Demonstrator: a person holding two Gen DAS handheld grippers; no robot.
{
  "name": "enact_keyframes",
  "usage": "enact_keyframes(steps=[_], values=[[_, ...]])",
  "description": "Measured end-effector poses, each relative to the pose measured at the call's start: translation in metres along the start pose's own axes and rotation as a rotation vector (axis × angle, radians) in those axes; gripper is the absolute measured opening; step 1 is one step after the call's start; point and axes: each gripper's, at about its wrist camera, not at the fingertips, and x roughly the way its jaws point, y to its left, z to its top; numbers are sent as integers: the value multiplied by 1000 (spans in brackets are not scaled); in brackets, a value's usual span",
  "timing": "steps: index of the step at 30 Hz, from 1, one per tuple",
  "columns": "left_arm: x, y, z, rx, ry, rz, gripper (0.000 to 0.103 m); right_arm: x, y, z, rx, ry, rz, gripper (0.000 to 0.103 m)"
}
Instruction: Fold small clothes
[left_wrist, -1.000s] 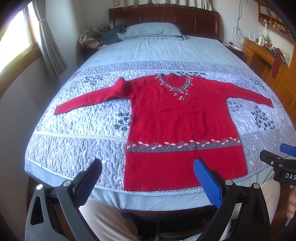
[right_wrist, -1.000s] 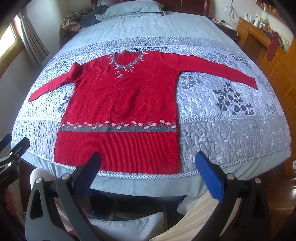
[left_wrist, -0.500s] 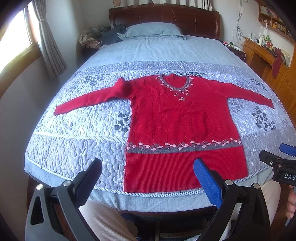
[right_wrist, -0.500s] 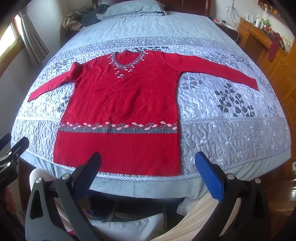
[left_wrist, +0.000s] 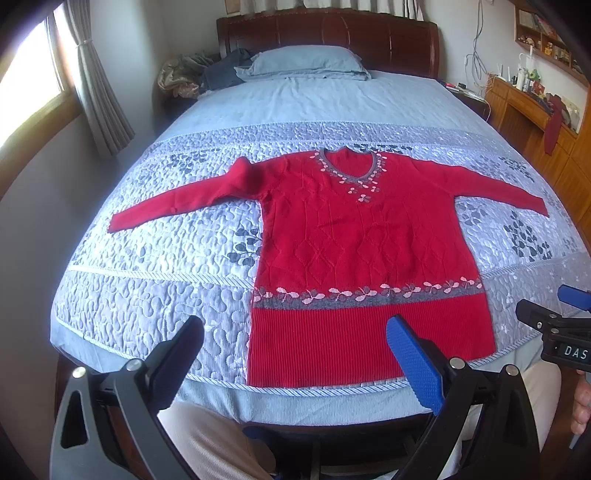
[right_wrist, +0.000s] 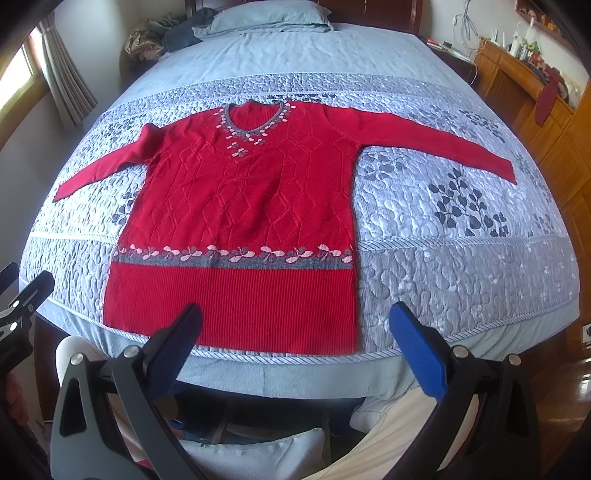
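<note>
Red sweater (left_wrist: 354, 251) flat on quilt (left_wrist: 155, 295), neck toward headboard; both grippers' jaws spread, empty.

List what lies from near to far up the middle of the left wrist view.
left gripper → sweater → quilt → pillow → headboard

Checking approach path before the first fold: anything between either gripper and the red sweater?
Nothing visible. The red sweater lies flat on the quilt, sleeves spread, nothing on it. The left gripper and right gripper both hang open off the near bed edge, with only bare quilt and hem ahead.
</note>
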Motion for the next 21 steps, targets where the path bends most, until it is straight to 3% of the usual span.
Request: enact_keyframes(steps=[8,12,16,21], values=[[6,-3,7,7,7,3,99,11,-6,4,6,12,10,100],[25,-8,18,-1,36,-1,99,21,-34,22,32,17,19,100],[51,-25,46,2,50,4,99,33,-103,59,108,-3,-67,100],[89,-65,98,6,36,16,99,77,-251,128,275,33,-185,100]])
